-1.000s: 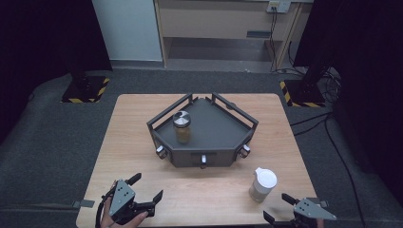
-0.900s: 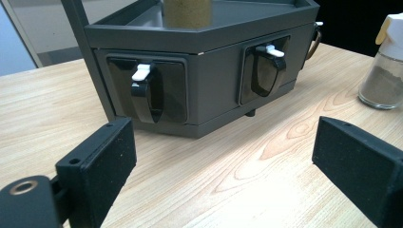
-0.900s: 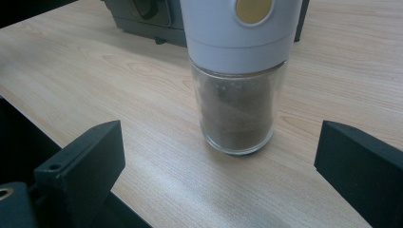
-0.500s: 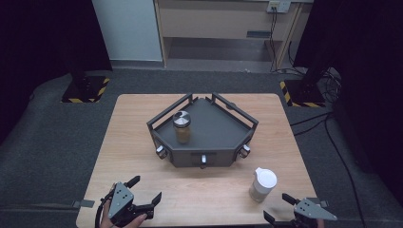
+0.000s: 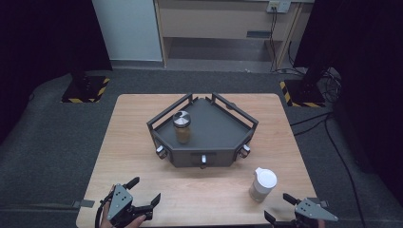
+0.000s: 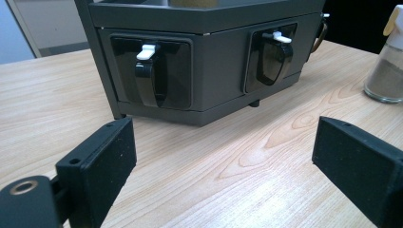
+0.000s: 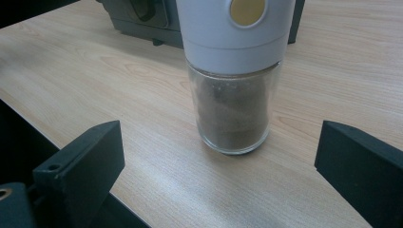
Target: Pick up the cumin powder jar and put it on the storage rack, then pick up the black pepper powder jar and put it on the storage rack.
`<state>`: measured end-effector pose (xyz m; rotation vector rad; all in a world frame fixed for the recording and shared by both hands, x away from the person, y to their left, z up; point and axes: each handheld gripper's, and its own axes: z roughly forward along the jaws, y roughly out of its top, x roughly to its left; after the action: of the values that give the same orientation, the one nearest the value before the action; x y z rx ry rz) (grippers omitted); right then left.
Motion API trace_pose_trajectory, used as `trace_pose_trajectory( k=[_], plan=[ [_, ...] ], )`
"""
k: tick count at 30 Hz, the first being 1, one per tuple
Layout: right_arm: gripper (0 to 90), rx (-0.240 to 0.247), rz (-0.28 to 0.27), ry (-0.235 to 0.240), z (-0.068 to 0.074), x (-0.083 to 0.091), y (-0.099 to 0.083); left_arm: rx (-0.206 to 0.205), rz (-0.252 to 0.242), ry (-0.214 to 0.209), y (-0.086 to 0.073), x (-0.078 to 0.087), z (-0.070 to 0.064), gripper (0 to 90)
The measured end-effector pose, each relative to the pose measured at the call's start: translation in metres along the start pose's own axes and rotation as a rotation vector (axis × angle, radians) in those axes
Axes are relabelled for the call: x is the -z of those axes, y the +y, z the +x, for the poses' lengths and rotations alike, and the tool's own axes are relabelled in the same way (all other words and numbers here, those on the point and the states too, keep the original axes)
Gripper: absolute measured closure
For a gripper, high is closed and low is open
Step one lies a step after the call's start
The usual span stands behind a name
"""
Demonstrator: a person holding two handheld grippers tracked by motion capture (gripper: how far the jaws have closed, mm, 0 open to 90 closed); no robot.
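A dark grey angular rack stands mid-table with a metal-lidded glass jar of brown spice on its deck. A white-capped spice jar stands on the wood near the front right. My left gripper rests at the front left edge, open and empty, facing the rack's front panels and their black handles with white tabs. My right gripper is open at the front right edge, just short of the white-capped jar, which stands ahead between its jaws, untouched.
The wooden table sits on grey carpet. Black stands with yellow-striped bases flank the back corners. Cables trail on the floor at the right. A cabinet stands behind.
The left gripper has drawn back slightly toward the front edge. The right gripper and the jars have stayed put.
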<state>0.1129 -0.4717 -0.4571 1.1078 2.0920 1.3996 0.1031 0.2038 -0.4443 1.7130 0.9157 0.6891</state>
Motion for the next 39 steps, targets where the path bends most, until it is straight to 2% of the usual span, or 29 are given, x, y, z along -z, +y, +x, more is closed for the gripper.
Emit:
trace_pose_trajectory(
  k=[3,10,39],
  plan=[
    [2.9,0.001,0.001,0.0,0.0,-0.0003,-0.0005,0.01,-0.01,0.004,-0.0032,0.0009,0.0012,6.5],
    [2.9,0.0,0.004,0.004,0.0008,-0.0003,-0.0008,0.016,0.001,0.007,-0.0053,-0.0007,0.0029,6.4],
    [2.5,-0.002,0.005,0.01,0.0045,-0.0019,-0.0031,0.005,0.012,0.017,-0.01,-0.0063,0.0011,6.4]
  ],
)
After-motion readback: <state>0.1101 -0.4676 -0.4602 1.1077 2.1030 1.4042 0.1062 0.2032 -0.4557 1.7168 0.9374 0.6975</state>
